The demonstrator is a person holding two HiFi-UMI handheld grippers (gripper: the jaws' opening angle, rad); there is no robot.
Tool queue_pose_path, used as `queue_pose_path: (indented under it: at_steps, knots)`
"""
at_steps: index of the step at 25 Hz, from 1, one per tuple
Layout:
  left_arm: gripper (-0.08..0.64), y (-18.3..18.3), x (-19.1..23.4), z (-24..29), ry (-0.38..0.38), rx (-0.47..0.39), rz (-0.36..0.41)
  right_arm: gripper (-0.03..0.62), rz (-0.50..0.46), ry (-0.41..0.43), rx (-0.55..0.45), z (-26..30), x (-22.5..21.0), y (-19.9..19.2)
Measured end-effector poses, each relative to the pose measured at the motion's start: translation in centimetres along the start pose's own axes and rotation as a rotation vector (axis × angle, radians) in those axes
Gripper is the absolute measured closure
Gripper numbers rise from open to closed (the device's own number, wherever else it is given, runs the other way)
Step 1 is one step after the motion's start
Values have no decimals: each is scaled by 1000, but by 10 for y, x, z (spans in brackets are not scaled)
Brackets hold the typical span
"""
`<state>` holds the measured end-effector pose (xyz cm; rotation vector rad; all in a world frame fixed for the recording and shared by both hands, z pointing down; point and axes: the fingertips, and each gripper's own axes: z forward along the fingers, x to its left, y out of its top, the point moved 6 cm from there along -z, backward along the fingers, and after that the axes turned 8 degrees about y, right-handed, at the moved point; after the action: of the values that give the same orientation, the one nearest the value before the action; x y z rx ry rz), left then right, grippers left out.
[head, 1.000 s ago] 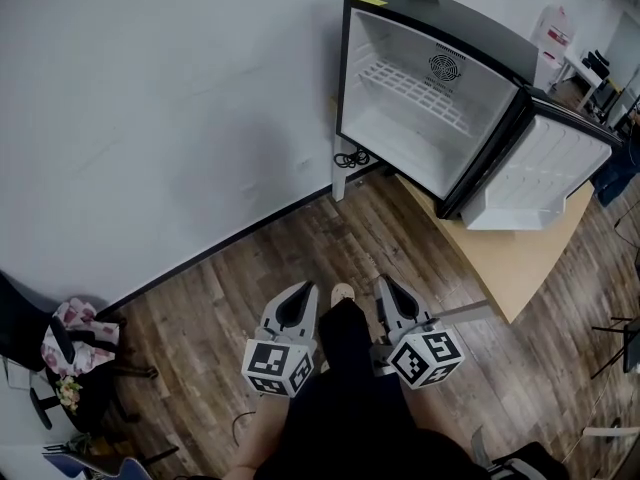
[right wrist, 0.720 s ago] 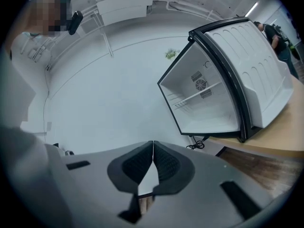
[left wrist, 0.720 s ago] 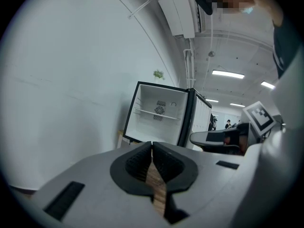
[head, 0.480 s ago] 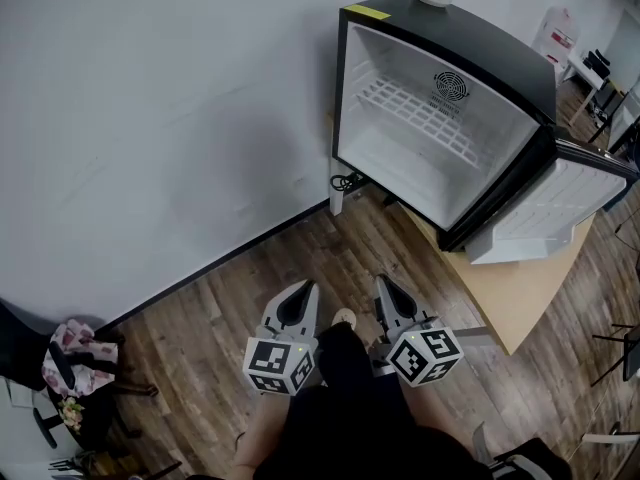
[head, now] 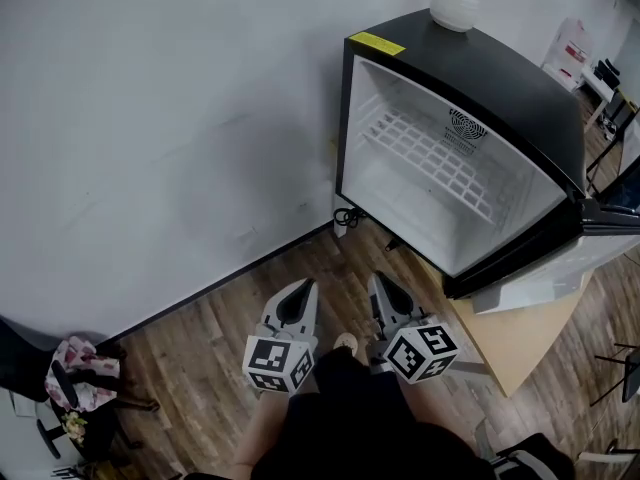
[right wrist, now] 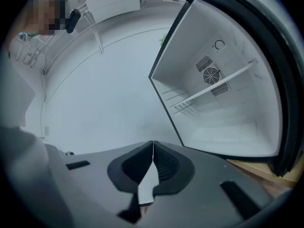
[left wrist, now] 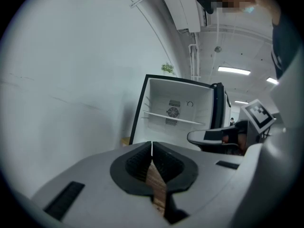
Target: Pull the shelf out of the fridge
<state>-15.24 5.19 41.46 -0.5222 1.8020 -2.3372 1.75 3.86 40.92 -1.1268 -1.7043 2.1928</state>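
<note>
1. The fridge [head: 520, 78] stands open in the upper right of the head view. It is black outside and white inside, and it rests on a low wooden tabletop [head: 520, 340] against the pale wall [head: 150, 118].
2. The shelf [head: 430, 163], a white wire grid, sits inside the fridge across its middle, just below the round vent [head: 467, 128] on the back panel.
3. The door [head: 545, 280] hangs open at the right edge of the frame, white inner side showing.
4. The left claw [head: 303, 288] is at lower centre, above the wood floor [head: 200, 338]. Its jaws are pressed together and hold nothing.
5. The right claw [head: 382, 283] is just beside it, to its right in the frame. Its jaws are also pressed together and it holds nothing.
6. Both claws point up the frame toward the fridge and are well apart from it; neither touches the shelf.
7. In the left gripper view the open fridge sits at centre, the shelf a thin white bar across it. In the right gripper view the fridge fills the upper right.
8. A marker cube [head: 278, 363] rides at the rear of each claw, over the person's dark clothing.
9. A yellow label [head: 377, 43] marks the fridge's top front corner, and a white object [head: 455, 3] stands on its roof.
10. A flowered bag [head: 80, 368] lies at lower left.
</note>
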Motion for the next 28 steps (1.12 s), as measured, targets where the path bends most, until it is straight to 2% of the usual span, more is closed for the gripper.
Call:
queue_pose_path:
  at_steps: [9,18,25,28]
  knots:
    - [551,15,22,66,30,-11,2,600,-10,26,-9,54,-42,25]
    - [551,20,27,107,24,-4,26,600,0,27,-23,76,-69,30]
    - [551,21,27,121,-2,34,64,600,-9,42,-83,90,-71,48]
    - [551,23,20,132,-47,40,74,600,-22,22,-106,85,-73,52]
